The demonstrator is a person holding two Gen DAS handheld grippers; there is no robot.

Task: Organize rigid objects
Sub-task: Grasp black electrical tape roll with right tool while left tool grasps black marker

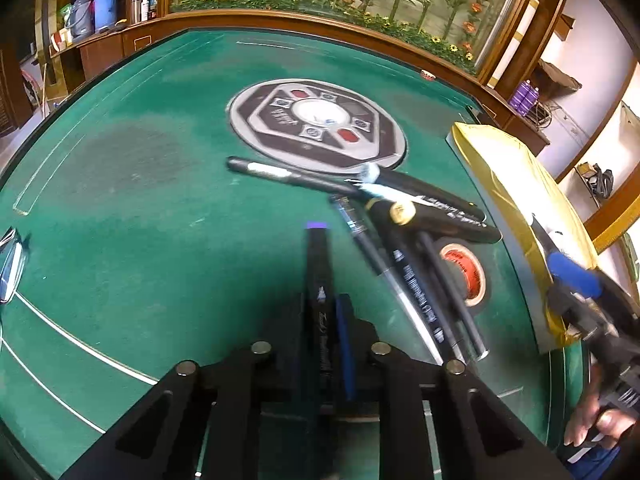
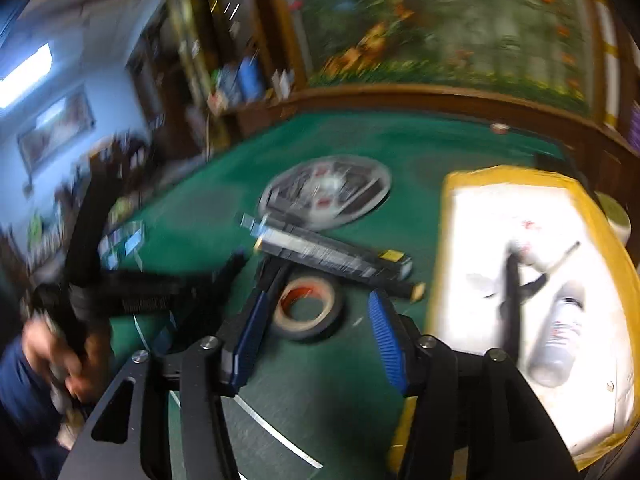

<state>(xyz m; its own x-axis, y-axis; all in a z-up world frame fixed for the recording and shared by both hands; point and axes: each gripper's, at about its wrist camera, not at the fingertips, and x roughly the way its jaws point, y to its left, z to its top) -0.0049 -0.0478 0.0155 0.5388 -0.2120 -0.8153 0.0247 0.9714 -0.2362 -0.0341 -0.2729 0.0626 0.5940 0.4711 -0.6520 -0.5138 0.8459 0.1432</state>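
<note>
Green tabletop (image 1: 120, 200): your left gripper (image 1: 320, 320) fingers are clamped on a marker (image 1: 318, 280); right gripper (image 2: 320, 332) fingers apart, empty. Pen pile (image 1: 400, 240) and tape roll (image 2: 308, 312) ahead remain; box (image 2: 472, 208) holds some.

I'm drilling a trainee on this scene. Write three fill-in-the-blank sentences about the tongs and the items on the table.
1. The left tongs are shut on a black ____.
2. The right tongs are ____ and hold nothing.
3. The roll of tape lies on the green table, partly under the pile of ____.

Missing words: marker; open; pens
</note>
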